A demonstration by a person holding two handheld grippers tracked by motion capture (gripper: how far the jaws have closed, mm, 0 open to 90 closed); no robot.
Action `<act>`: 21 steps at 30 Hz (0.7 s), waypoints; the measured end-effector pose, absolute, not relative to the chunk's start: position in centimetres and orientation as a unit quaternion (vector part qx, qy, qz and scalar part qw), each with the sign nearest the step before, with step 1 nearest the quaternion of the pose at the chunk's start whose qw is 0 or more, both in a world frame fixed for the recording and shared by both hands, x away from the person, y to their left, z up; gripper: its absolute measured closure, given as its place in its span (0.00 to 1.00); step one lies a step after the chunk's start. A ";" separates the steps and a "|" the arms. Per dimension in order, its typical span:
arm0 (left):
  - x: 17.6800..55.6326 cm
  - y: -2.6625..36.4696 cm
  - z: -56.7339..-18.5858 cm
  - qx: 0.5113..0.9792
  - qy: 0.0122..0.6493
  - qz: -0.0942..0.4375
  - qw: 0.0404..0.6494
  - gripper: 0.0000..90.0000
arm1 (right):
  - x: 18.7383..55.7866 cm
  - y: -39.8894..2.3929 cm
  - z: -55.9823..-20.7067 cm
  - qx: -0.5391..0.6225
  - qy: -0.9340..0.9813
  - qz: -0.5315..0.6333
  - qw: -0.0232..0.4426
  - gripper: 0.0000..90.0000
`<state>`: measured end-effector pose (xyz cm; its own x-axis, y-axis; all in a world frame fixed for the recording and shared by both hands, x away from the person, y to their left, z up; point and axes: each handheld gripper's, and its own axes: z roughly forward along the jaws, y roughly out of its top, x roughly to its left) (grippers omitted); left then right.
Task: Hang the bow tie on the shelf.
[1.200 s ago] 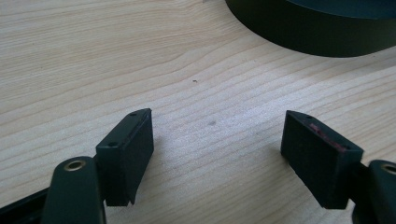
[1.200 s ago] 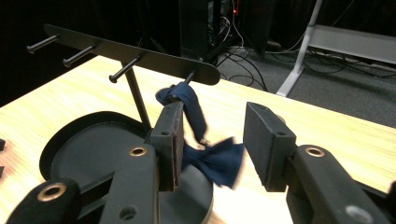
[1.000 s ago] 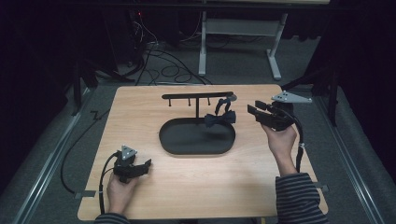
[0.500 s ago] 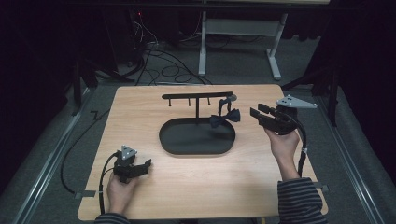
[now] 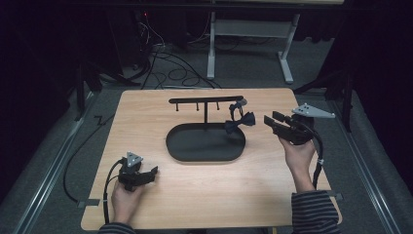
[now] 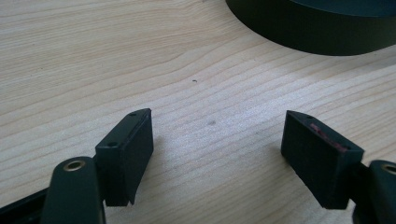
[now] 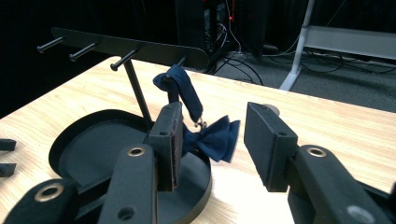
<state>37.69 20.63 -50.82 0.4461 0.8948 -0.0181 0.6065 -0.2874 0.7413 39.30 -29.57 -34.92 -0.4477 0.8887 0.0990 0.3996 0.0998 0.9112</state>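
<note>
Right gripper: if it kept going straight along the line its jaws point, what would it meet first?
Probably the dark blue bow tie hanging by its strap from the black stand. The right gripper is open, its jaws framing the bow with nothing nearer between; exact depth is hard to judge.

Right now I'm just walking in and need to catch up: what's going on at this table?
A person works with two handheld grippers. A dark blue bow tie hangs by its strap from a peg of the black stand. The right gripper is beside it, jaws open, holding nothing. The left gripper rests open near the table's front edge.
</note>
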 end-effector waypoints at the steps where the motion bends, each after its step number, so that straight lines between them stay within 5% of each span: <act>1: 37.7 20.6 -50.8 0.775 0.484 0.206 0.349 0.29 | 39.2 -29.6 -35.0 0.462 0.697 0.487 0.251 0.66; 21: 37.7 20.7 -50.8 0.775 0.485 0.205 0.349 0.29 | 37.5 -31.5 -35.6 0.473 0.686 0.490 0.256 0.65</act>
<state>37.69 20.65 -50.80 0.4460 0.8948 -0.0198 0.6079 -0.2866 0.7405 37.47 -31.51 -35.63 -0.4206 0.9002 0.1128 0.3987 0.0717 0.9143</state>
